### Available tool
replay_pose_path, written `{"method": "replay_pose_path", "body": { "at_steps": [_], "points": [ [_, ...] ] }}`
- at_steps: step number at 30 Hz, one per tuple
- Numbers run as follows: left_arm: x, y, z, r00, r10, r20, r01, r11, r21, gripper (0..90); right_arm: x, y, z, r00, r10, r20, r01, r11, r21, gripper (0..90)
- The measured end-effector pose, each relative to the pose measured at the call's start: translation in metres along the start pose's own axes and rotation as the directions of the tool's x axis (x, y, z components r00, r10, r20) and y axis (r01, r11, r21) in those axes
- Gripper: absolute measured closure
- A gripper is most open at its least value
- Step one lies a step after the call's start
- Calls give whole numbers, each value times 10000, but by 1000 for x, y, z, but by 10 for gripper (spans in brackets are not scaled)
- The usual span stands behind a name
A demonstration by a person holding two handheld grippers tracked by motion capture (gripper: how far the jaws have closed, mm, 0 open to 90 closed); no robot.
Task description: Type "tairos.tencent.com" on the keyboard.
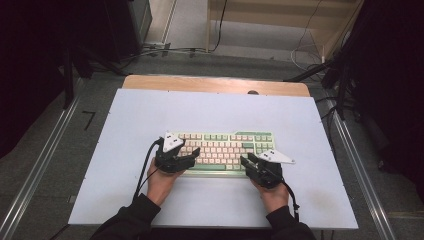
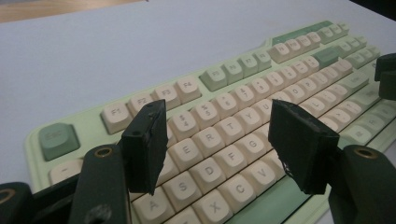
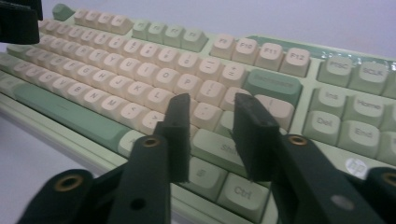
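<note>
Soft even light, blurred gripper views.

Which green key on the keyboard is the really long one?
The space bar, the long dark-green strip in the bottom row of the keyboard. Every other green key, like the square green one at the corner, is far shorter.
</note>
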State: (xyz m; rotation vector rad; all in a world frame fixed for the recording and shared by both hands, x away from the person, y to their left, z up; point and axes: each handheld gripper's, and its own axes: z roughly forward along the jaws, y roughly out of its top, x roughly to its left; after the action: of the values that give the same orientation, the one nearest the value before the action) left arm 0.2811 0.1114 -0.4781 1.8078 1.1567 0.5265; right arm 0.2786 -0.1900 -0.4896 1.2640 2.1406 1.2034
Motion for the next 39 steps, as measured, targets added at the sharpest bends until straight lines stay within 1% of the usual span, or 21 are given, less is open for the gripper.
{"method": "replay_pose_path", "body": {
  "at_steps": [3,8,13,15,22,31,39],
  "points": [
    [5,-3,-5,9998,-141,-148,141,9999,-30,380,4,2,4,9997,-156,-196,157,9999,47,774],
    [9,-6,-12,9993,-246,-296,245,9997,-23,381,11,4,11,9980,-488,-402,495,9987,150,871],
    [12,-10,-17,9984,-382,-414,379,9992,-78,381,16,7,16,9958,-677,-616,691,9974,212,876],
    [13,-11,-18,9981,-367,-488,365,9993,-59,381,17,8,18,9947,-771,-687,790,9966,247,876],
    [17,-13,-23,9970,-501,-597,496,9987,-95,382,21,9,23,9927,-866,-842,898,9953,351,876],
    [19,-14,-27,9962,-538,-692,531,9985,-110,383,25,10,27,9913,-927,-930,973,9942,459,876],
    [20,-15,-28,9959,-586,-687,578,9982,-134,383,25,10,29,9911,-984,-896,1040,9928,602,876]
  ]
}}
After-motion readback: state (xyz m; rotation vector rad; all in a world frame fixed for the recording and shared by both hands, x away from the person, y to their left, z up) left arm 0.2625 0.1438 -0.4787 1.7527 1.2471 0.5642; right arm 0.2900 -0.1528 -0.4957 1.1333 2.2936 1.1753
